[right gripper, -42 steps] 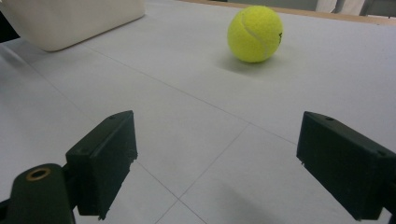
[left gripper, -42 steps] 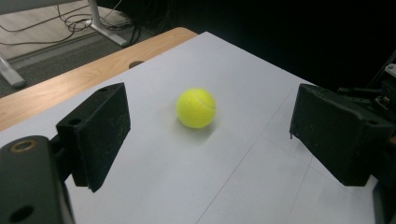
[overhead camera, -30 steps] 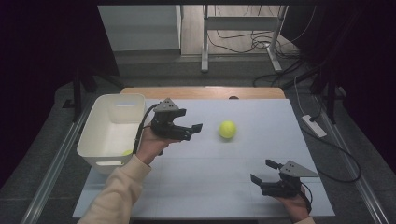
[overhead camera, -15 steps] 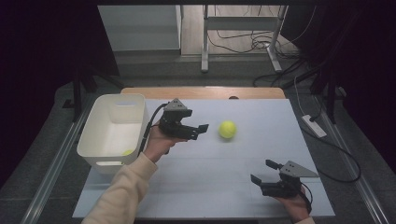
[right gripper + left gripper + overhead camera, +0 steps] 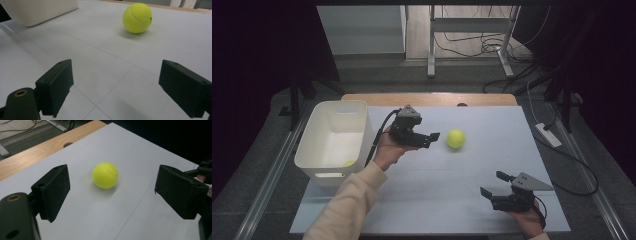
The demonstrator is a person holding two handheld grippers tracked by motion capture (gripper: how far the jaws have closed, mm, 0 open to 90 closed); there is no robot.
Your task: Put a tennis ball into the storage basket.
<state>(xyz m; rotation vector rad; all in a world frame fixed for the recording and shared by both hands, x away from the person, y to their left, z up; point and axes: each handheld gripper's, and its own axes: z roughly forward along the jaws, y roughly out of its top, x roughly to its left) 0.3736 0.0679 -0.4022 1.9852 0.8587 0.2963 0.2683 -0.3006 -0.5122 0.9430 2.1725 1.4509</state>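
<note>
From the high view, the ball (image 5: 455, 138) lies on the white worktop (image 5: 437, 200), just ahead of the left gripper (image 5: 432, 138), whose fingers stand apart. The right gripper (image 5: 493, 184) rests well apart, fingers apart too. A white bin (image 5: 307, 150) stands at the left.

In the left gripper view, the ball (image 5: 105, 175) sits between and beyond the fingers (image 5: 53, 188), untouched. It is round, so it has no long axis.

In the right gripper view, the ball (image 5: 137, 18) shows small dark print, too small to read.

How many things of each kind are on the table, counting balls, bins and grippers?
Tennis balls: 2, one on the table and one in the bin
White bin: 1
Grippers: 2, left gripper and right gripper
Total: 5
</note>
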